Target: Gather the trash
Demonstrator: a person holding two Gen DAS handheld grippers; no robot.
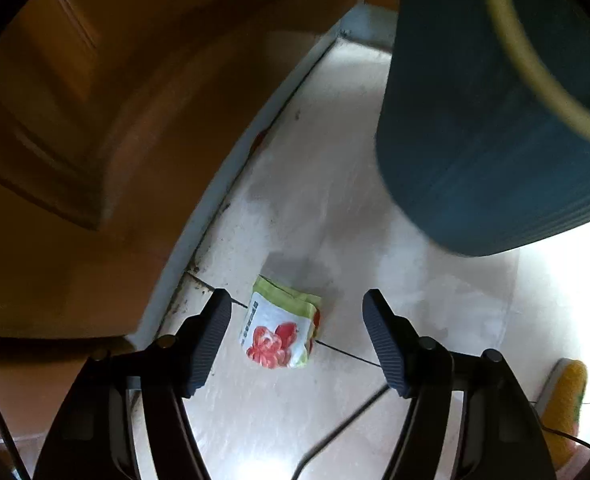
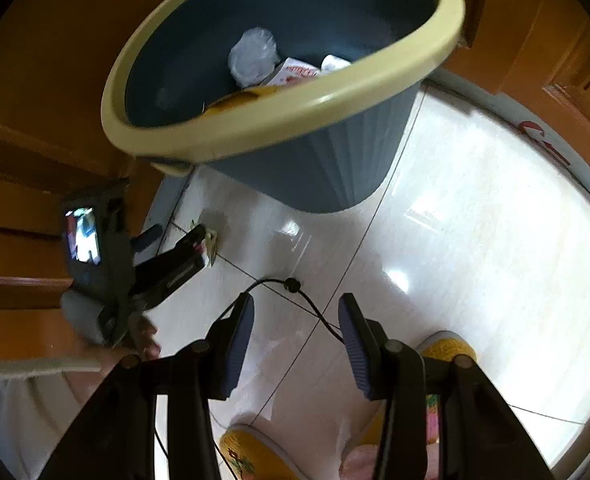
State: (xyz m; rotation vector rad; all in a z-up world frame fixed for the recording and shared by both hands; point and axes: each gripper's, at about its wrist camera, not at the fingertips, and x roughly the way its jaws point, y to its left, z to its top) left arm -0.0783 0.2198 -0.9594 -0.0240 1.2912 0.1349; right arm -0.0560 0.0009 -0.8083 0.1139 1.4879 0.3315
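We hold the left gripper (image 1: 297, 322) pointed down at the crumpled snack wrapper (image 1: 281, 324) on the tiled floor (image 1: 435, 320), jaws wide and not yet touching it, ready to pinch. The right gripper (image 2: 297, 332) hangs part-open and empty. The blue trash bin (image 2: 319, 152) nearby already holds wrappers and crumpled plastic.

glossy pale tiled floor (image 1: 435, 300) under a crumpled floral wrapper (image 1: 281, 326), blue bin (image 2: 315, 160), black cable (image 2: 311, 304)
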